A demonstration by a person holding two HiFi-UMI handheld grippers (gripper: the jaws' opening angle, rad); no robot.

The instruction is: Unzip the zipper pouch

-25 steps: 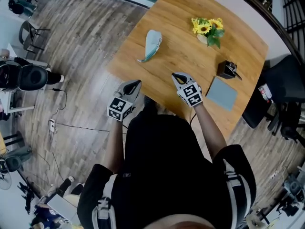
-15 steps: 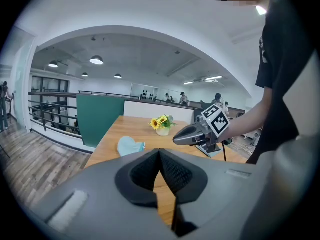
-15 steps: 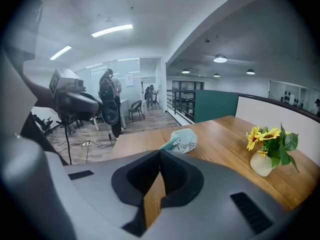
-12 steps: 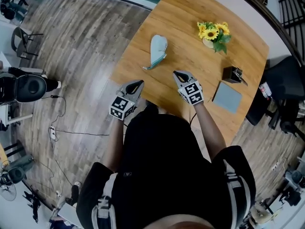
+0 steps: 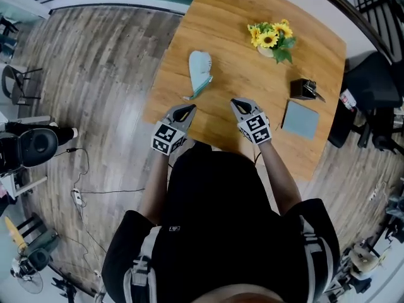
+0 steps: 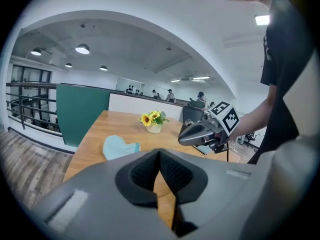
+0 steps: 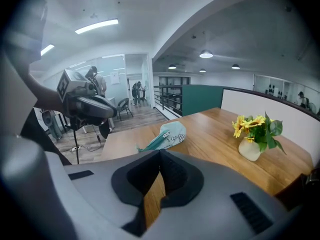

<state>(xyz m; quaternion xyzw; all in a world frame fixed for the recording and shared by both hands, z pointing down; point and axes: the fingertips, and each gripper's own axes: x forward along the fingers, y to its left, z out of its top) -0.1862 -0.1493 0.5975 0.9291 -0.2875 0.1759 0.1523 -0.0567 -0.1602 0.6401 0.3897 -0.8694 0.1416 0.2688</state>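
Head view shows the left gripper [image 5: 184, 113] and right gripper [image 5: 240, 105], both jaws closed and empty, now nearer the zipper pouch [image 5: 200, 70], which lies untouched on the table's [image 5: 233, 43] left side; of the 2, neither has begun unzipping.

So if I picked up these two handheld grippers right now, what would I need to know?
Left gripper: jaws shut, empty, at the near edge of the wooden table.
Right gripper: jaws shut, empty, above the table.
Pale blue fabric zipper pouch: lies on the table just beyond the left gripper; neither gripper touches it.
Done: nothing yet.
Left: steady the pouch with one gripper, catch the zip pull with the other, draw it open.
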